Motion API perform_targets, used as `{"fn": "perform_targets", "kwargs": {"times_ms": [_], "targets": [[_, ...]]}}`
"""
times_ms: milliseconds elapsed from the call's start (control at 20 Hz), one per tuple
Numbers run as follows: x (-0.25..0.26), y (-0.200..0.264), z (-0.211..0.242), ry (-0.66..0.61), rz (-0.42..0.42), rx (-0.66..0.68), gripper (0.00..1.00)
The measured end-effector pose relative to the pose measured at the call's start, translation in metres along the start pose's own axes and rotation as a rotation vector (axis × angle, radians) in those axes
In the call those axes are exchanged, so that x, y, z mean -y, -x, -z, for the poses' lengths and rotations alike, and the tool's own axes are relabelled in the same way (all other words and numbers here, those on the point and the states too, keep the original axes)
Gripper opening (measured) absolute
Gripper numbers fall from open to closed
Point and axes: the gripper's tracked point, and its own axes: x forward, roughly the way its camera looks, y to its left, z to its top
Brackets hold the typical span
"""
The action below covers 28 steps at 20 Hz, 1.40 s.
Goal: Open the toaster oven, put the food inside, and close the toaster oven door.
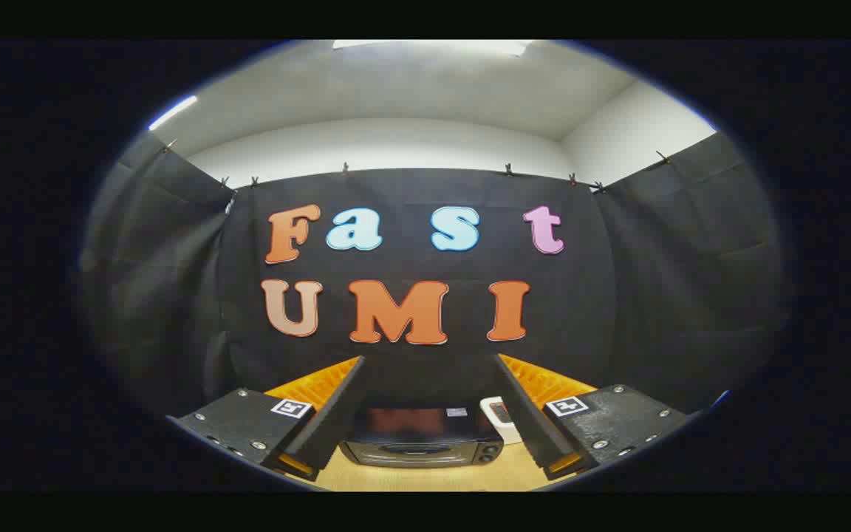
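Fingers [337, 425] of the gripper [425, 436] stand wide apart and empty, well back from the closed toaster oven [422, 442] on the table [425, 479] ahead between them, so I think a careless approach could miss its door handle.

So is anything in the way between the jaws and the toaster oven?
Nothing visible is. The gripper is open with nothing between its jaws, and the toaster oven sits straight ahead on the bare wooden table, door shut. A small white object stands off to the oven's right side, not in the path.
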Motion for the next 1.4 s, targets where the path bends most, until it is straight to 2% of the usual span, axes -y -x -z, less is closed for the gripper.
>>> {"fn": "perform_targets", "kwargs": {"times_ms": [300, 500, 1150, 1400], "targets": [[0.012, 0.006, 0.003, -0.056, 0.039, -0.041, 0.99], [0.019, 0.007, 0.005, -0.047, 0.056, -0.049, 0.99], [0.036, -0.002, 0.017, -0.041, 0.054, -0.072, 0.99], [0.03, -0.016, 0.035, -0.051, 0.034, -0.096, 0.99]]}}
